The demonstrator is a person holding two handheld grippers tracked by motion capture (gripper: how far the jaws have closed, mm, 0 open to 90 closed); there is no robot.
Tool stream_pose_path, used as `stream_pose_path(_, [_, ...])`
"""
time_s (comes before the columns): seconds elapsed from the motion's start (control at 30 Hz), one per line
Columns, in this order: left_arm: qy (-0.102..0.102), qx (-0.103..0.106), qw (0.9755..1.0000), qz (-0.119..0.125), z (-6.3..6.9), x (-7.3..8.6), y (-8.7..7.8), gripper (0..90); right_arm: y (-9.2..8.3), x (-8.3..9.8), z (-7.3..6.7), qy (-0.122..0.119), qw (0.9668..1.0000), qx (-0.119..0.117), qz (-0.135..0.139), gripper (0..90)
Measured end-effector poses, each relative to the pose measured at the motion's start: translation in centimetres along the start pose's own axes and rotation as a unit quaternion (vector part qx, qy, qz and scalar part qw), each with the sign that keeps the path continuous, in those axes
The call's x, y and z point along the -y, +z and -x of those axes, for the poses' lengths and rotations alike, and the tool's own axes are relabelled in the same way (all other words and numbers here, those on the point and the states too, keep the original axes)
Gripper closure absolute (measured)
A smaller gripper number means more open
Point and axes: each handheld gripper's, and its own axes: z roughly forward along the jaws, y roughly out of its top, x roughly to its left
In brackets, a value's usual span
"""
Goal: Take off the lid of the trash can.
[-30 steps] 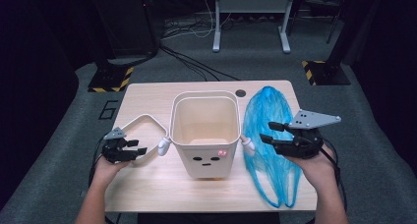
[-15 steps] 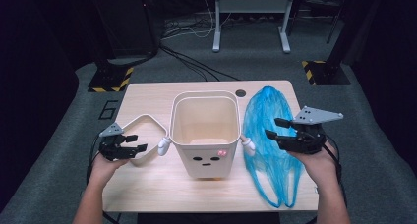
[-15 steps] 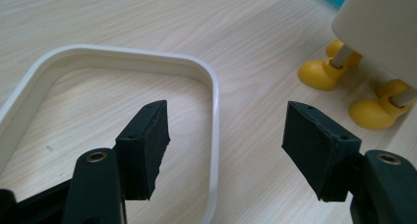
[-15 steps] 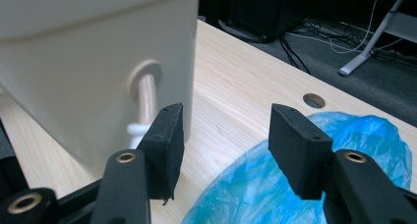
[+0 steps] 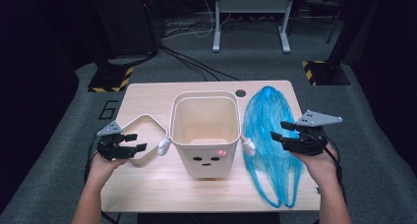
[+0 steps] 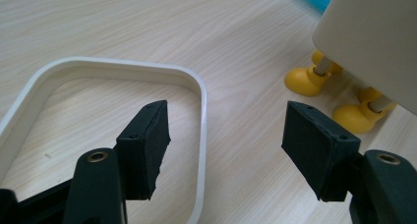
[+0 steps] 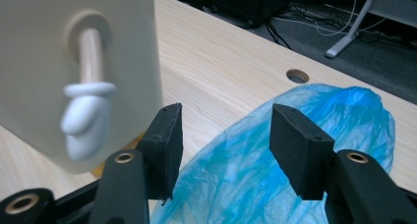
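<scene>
A cream bin with a drawn face, small white arms and yellow feet stands in the middle of the table. A white rounded-square ring lies flat to its left. My left gripper hovers open over the ring's near right corner; in the left gripper view the ring's rim runs below the gap between the jaws of the left gripper. A blue plastic bag lies flat right of the bin. My right gripper is open above the bag, and nothing is held in the right gripper.
The bin's yellow feet rest on the wood close to the ring. Its white mitten-shaped arm sticks out toward the bag. A round cable hole sits near the table's far edge. A dark floor with cables surrounds the table.
My right gripper has drawn away from the bin's side, rightward and a little lower, over the bag. My left gripper has lifted slightly above the ring.
</scene>
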Motion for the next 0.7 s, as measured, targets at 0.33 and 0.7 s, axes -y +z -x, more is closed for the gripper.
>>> stream_pose_path(0.33, [0.006,-0.005,1.0000,0.006,0.3,-0.4,-0.6,33.8,1.8,2.7,2.3,0.035,0.9989,0.031,-0.007,43.8])
stream_pose_path(0.7, [0.011,-0.003,0.9999,0.005,0.6,-0.6,-0.8,34.3,3.4,4.8,3.6,0.054,0.9963,0.061,-0.029,43.8])
